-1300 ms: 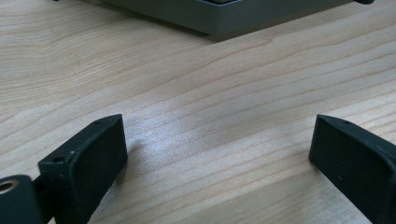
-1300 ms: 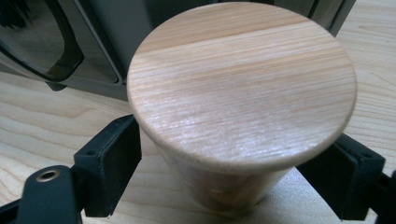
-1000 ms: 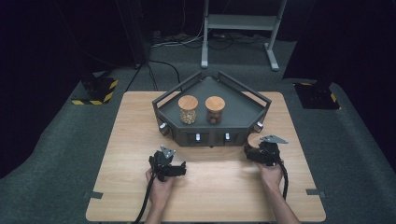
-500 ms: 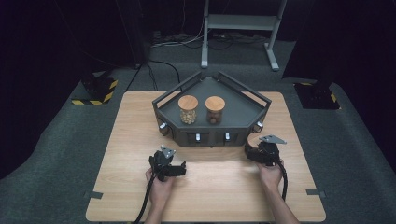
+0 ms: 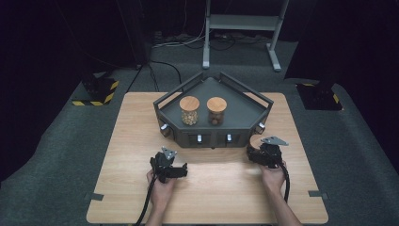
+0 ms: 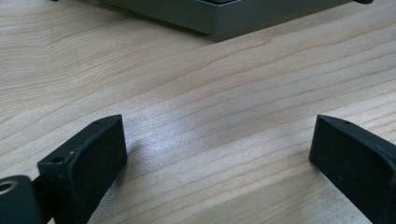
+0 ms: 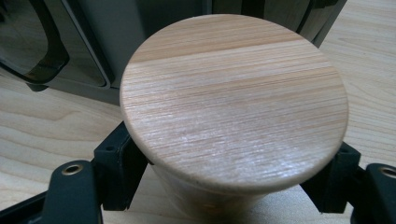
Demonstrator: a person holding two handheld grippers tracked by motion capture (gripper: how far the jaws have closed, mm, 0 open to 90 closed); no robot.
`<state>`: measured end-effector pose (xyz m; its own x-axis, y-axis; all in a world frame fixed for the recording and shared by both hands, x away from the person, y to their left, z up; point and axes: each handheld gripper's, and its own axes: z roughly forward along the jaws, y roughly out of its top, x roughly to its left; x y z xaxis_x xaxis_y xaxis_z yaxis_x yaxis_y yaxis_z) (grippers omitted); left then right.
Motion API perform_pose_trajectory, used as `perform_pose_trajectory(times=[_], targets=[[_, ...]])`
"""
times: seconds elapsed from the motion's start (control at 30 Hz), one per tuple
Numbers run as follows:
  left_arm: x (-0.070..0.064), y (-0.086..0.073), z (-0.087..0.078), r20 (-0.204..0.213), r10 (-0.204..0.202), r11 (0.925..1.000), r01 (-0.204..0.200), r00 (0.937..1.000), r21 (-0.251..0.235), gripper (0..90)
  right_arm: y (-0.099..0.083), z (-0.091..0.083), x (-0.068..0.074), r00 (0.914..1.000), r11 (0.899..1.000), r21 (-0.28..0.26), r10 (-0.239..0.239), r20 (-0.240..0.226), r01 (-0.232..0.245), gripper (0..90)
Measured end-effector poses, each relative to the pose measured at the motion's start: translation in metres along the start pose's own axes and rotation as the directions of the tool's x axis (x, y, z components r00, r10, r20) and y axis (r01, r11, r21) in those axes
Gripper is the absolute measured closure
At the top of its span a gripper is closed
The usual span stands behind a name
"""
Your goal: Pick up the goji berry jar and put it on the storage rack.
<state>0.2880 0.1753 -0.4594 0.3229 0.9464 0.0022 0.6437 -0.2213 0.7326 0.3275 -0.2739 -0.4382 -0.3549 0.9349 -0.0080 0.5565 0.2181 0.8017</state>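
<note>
A jar with a round wooden lid (image 7: 233,98) stands between the jaws of my right gripper (image 7: 233,179), which press on its body just under the lid. That gripper (image 5: 258,153) is at the front right corner of a dark grey five-sided tray (image 5: 254,113). My left gripper (image 6: 217,154) is open low over the bare wood, nothing between its jaws; in the high view it (image 5: 179,170) lies in front of the tray's left half. Two more wooden-lidded jars stand in the tray: one with pale contents (image 5: 189,110) and one with dark contents (image 5: 216,110).
The wooden table (image 5: 131,141) has bare room left, right and in front of the tray. The tray's front wall (image 5: 211,139) carries small knobs. Cables trail from both grippers toward the table's near edge. Dark floor surrounds the table.
</note>
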Motion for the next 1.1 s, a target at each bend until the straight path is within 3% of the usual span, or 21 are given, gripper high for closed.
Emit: perform_pose_trajectory(times=[0.27,0.6,0.87,1.1], targets=[[0.0,0.0,0.0,0.0,0.0,1.0,0.0,1.0,0.0,4.0,0.001,-0.008,-0.003,1.0,1.0,-0.004,-0.008,-0.003,0.008,25.5],[0.0,0.0,0.0,0.0,0.0,1.0,0.0,1.0,0.0,4.0,0.006,-0.022,-0.009,0.9981,0.998,0.002,-0.058,-0.02,0.058,25.5],[0.0,0.0,0.0,0.0,0.0,1.0,0.0,1.0,0.001,3.9,0.016,-0.041,-0.021,0.9945,0.996,-0.01,-0.084,-0.063,0.084,25.6],[0.0,0.0,0.0,-0.001,0.002,1.0,-0.002,1.0,0.001,3.9,0.032,-0.05,-0.023,0.9887,0.994,0.01,-0.105,-0.107,0.107,25.6]])
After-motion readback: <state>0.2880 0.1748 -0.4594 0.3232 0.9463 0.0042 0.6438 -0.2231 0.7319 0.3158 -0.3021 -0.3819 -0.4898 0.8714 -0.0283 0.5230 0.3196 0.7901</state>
